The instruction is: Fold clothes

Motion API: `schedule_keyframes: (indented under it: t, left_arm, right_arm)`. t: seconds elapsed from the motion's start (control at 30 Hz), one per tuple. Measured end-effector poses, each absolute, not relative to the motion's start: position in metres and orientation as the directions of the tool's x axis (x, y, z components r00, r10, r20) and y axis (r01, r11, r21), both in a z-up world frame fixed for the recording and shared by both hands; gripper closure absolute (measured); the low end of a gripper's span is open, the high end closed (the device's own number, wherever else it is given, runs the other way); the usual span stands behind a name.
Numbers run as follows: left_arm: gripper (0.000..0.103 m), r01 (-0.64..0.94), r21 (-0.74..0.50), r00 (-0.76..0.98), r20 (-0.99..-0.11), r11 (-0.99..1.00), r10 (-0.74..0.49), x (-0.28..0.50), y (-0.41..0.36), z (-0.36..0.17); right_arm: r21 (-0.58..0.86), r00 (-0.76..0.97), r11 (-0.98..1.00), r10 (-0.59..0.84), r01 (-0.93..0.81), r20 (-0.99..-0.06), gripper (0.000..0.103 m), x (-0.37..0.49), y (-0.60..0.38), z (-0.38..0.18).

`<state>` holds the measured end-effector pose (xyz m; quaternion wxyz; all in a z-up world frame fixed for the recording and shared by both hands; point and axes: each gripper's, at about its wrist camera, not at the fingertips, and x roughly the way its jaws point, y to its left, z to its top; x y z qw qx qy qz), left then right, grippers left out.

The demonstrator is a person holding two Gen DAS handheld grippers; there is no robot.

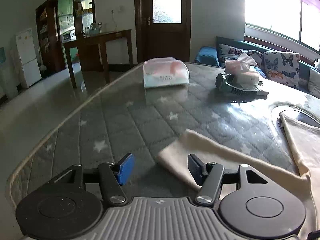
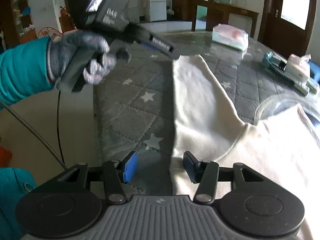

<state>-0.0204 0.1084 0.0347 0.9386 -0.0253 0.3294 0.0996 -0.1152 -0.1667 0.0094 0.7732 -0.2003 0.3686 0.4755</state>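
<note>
The cream garment lies spread on the tabletop, which has a grey quilted, star-printed cover under a glossy top. One sleeve stretches away from me toward the far side; the body of the garment fills the near right.

My left gripper hangs just over the sleeve's end. Its blue-padded fingers stand apart with nothing between them, the cloth lying below the right-hand one. In the right wrist view I see that same gripper held by a grey-gloved hand in a teal sleeve, up at the sleeve's far tip.

My right gripper sits low over the garment's near left edge, fingers apart; the edge of the cloth runs up between them, but the pads are not pressing it.

Farther off sit a tissue pack, a second tissue pack and a dark brush just beside it.
</note>
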Motion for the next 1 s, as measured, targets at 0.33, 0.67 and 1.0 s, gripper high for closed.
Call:
schedule_keyframes:
  t: [0.33, 0.67, 1.0]
  left_arm:
    - [0.035, -0.248, -0.015, 0.744, -0.644, 0.969, 0.181, -0.013, 0.109, 0.023]
    - [0.083, -0.259, -0.051, 0.746, -0.645, 0.964, 0.166, -0.004, 0.109, 0.018]
    - [0.098, -0.144, -0.11, 0.839, -0.541, 0.983, 0.062, -0.022, 0.086, 0.058]
  right_arm:
    - [0.029, 0.366, 0.563, 0.574, -0.826, -0.733, 0.048, -0.11, -0.188, 0.026]
    - [0.024, 0.417, 0.621, 0.554, -0.783, -0.72, 0.048, -0.117, -0.21, 0.035]
    - [0.05, 0.483, 0.691, 0.553, -0.721, -0.679, 0.048, -0.108, -0.239, 0.048]
